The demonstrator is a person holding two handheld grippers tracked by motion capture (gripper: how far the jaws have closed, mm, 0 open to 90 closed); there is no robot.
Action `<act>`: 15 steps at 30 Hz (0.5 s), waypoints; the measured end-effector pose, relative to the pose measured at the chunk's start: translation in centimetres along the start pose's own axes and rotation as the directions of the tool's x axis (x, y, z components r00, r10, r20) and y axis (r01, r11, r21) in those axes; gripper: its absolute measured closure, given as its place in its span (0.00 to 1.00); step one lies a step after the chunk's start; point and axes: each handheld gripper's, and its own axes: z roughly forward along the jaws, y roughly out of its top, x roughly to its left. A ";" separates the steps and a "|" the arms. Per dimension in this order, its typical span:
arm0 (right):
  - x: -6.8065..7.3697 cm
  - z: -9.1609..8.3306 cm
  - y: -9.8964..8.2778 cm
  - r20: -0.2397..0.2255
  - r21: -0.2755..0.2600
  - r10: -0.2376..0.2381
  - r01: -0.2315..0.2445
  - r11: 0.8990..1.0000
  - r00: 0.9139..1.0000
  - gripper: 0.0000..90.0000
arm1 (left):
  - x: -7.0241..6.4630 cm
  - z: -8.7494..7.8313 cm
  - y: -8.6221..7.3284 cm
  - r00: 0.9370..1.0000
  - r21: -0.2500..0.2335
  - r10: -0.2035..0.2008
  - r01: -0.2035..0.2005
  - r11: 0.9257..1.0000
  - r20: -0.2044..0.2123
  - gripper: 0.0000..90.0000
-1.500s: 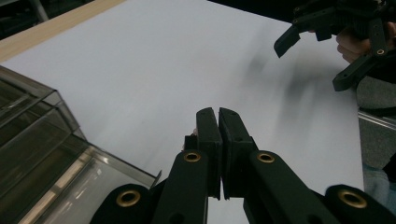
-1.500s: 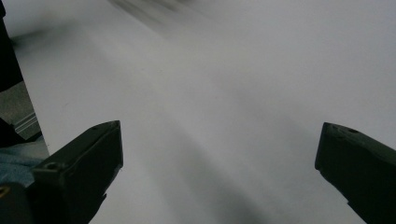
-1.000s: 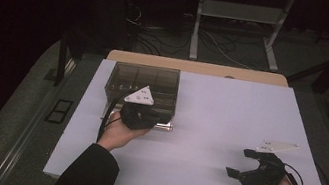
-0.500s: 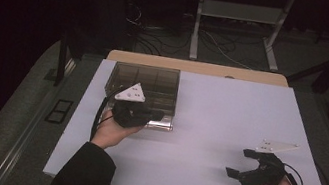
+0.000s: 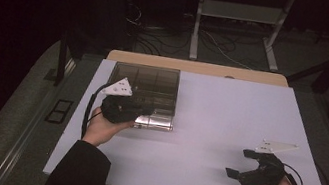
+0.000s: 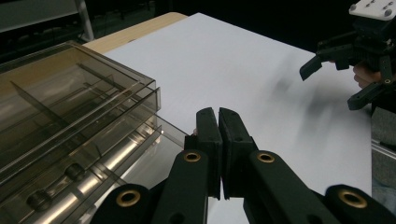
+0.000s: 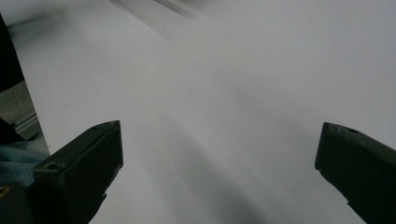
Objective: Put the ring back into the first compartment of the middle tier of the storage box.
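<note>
A smoky clear plastic compartment box [image 5: 146, 84] stands at the table's far left, and its near edge [image 6: 93, 140] holds shiny metal parts. My left gripper [image 5: 149, 111] lies along the box's front edge with its tips pointing right. In the left gripper view its jaws [image 6: 218, 135] are pressed together just off the box's corner, with nothing visible between them. My right gripper [image 5: 240, 164] rests near the front right of the table, jaws wide apart. The right gripper view shows bare white table between them [image 7: 219, 135]. That right gripper [image 6: 355, 60] also appears far off in the left gripper view.
The white table top [image 5: 230, 113] stretches between the two hands. A wooden board edge [image 5: 197, 67] runs behind it. Beyond the table are floor cables and a white stand [image 5: 233, 33]. A grey floor strip flanks the table on the left [image 5: 41, 117].
My left hand has slid leftward along the box's front edge with its jaws staying shut. The right hand and its gripper have kept still.
</note>
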 end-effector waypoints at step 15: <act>0.0 0.1 0.0 -0.001 -0.003 0.001 -0.001 1.000 1.000 0.00 | 1.3 -1.8 -0.6 0.999 -0.023 -0.039 0.038 0.999 -0.033 0.97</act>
